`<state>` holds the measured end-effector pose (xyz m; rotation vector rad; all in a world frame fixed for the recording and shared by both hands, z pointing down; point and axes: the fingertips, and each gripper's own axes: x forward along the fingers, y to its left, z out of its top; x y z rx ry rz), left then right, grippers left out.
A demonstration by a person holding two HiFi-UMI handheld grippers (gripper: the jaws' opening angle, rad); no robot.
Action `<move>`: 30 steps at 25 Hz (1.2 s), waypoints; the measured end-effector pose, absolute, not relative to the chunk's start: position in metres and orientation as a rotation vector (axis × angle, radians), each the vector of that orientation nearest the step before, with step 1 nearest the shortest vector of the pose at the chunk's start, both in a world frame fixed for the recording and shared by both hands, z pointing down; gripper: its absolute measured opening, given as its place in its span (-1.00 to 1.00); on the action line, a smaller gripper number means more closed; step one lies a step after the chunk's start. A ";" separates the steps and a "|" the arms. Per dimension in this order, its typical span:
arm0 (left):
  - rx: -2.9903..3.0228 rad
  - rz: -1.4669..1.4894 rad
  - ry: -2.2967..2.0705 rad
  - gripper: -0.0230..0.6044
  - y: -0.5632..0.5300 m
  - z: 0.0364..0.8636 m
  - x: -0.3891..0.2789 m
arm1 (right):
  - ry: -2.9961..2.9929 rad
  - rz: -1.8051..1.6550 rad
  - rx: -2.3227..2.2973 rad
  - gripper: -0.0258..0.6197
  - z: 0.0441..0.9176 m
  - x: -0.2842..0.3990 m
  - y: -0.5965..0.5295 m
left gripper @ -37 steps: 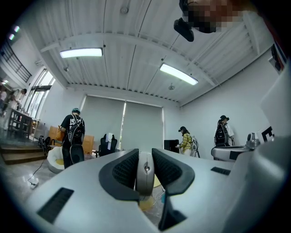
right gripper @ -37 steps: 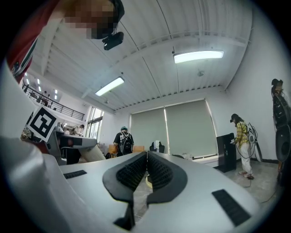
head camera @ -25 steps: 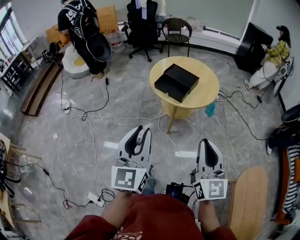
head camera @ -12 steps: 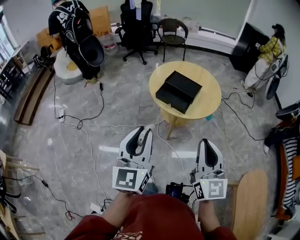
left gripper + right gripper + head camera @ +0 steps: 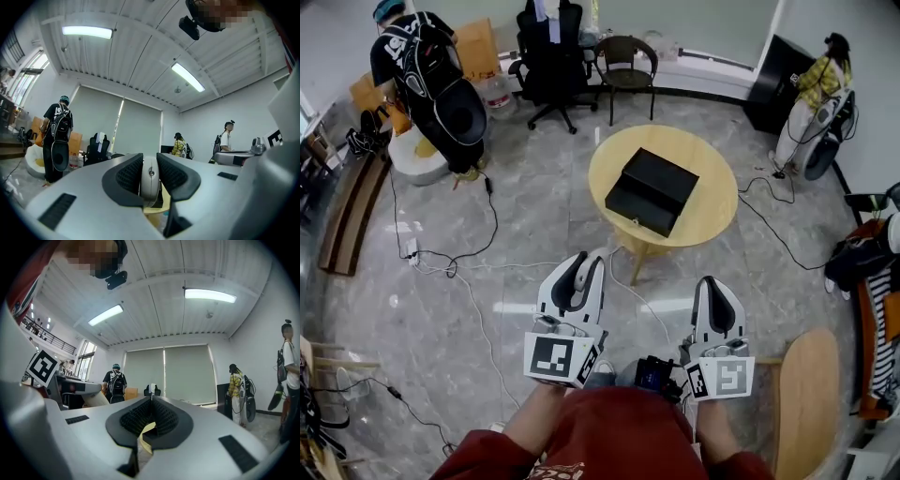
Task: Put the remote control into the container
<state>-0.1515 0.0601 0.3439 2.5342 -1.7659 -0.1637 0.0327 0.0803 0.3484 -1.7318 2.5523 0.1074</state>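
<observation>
My left gripper (image 5: 579,274) is held up in front of me, shut on a slim grey remote control (image 5: 150,180) that stands on edge between the pads. In the head view the remote (image 5: 578,275) shows as a dark strip between the jaws. My right gripper (image 5: 716,302) hangs beside it, shut, with nothing between its pads (image 5: 140,417). The container is a black box (image 5: 652,190) with an open drawer. It rests on a round wooden table (image 5: 712,202) some way ahead of both grippers.
Cables (image 5: 478,272) trail over the marble floor between me and the table. A black office chair (image 5: 546,56) and a dark chair (image 5: 628,58) stand behind it. A person with a backpack (image 5: 427,80) is at far left, another person (image 5: 816,89) at far right. A wooden board (image 5: 806,394) lies at my right.
The view has swung: the table and box sit slightly lower and further left in the picture. Both grippers keep their pose, the left still shut on the remote.
</observation>
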 end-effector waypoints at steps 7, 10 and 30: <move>2.553 -0.151 -1.740 -0.61 0.023 0.347 -0.138 | 2.534 0.098 -1.743 -0.84 0.352 0.043 0.043; 2.553 -0.140 -1.741 -0.61 -0.006 0.346 -0.131 | 2.531 0.094 -1.734 -0.84 0.351 0.050 0.012; 2.530 -0.004 -1.745 -0.61 -0.187 0.353 -0.060 | 2.534 0.005 -1.704 -0.84 0.357 0.123 -0.177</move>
